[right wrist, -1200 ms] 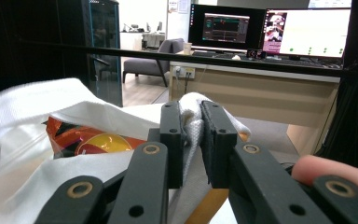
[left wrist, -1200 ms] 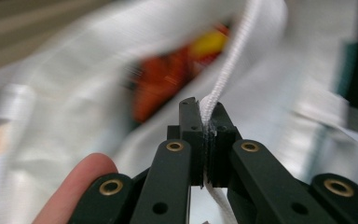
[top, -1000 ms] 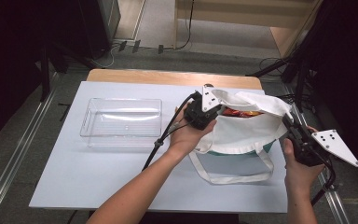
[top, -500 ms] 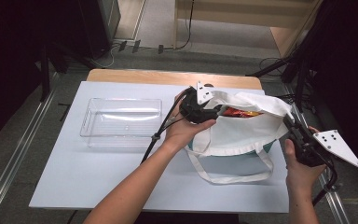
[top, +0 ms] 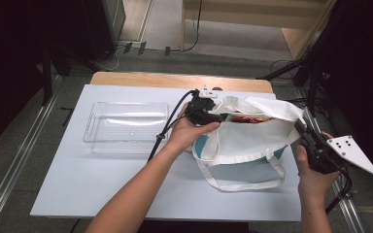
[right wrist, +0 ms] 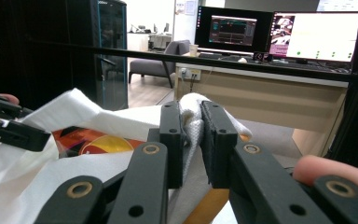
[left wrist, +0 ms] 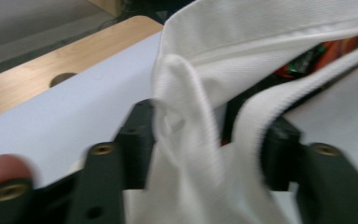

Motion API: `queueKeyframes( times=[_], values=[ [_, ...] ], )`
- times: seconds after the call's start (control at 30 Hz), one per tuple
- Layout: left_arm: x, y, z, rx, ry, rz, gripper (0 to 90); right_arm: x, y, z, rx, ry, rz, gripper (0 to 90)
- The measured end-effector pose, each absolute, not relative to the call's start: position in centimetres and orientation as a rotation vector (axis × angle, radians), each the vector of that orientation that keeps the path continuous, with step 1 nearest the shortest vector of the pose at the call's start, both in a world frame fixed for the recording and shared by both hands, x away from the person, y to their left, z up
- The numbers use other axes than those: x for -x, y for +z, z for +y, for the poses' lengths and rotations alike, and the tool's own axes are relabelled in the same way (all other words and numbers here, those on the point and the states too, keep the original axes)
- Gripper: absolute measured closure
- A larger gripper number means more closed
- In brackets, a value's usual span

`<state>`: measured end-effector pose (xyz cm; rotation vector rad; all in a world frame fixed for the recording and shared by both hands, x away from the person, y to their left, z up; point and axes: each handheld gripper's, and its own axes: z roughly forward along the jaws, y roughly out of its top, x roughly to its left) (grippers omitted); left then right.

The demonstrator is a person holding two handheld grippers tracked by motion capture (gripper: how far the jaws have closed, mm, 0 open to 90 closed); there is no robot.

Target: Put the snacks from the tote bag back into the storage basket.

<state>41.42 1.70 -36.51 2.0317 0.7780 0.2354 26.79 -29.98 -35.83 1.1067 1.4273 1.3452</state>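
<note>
White board covers the table (top: 102,194), which carries one clear tray (top: 126,127) and one white tote bag (top: 245,145) (a red packet (top: 246,119) shows inside). Two claws work the bag: the left claw (top: 212,116) is parted around its rim fabric, and the right claw (top: 305,132) is clenched on its far edge.

White table top (top: 102,184) on a wooden bench (top: 175,80), grey floor (top: 165,29) with cables, metal rails (top: 14,165) alongside, dark cabinet (right wrist: 109,51), wooden desk (right wrist: 261,98) carrying lit monitors (right wrist: 314,30), grey armchair (right wrist: 161,63) beyond
</note>
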Motion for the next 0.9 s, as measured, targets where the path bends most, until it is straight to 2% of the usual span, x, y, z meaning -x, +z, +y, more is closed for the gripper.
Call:
queueKeyframes(
  times=[0.07,0.1,0.13,0.33,0.5,0.63,0.9],
  values=[
    [-41.2,-36.0,1.5,-2.050,0.229,0.738,74.5,-26.8,-35.9,-29.8,-1.102,1.345,1.428,81.3],
    [-40.9,-35.7,1.2,-2.054,0.262,0.719,82.4,-26.8,-35.9,-29.8,-1.100,1.346,1.426,81.3],
    [-40.7,-35.5,1.1,-2.056,0.287,0.713,85.5,-26.8,-35.9,-29.8,-1.105,1.350,1.421,81.3],
    [-40.4,-33.4,0.8,-1.932,0.297,0.701,86.2,-26.7,-36.0,-30.1,-1.131,1.350,1.403,81.3],
    [-42.4,-31.7,-0.4,-1.859,0.334,0.754,86.0,-26.8,-35.9,-30.2,-1.135,1.339,1.416,81.3],
    [-44.3,-33.1,-1.8,-1.907,0.390,0.820,85.7,-27.1,-35.9,-29.8,-1.150,1.326,1.431,81.3],
    [-46.0,-37.5,-3.7,-2.040,0.273,0.918,78.8,-28.0,-36.0,-29.3,-1.167,1.312,1.463,81.2]
  ],
)
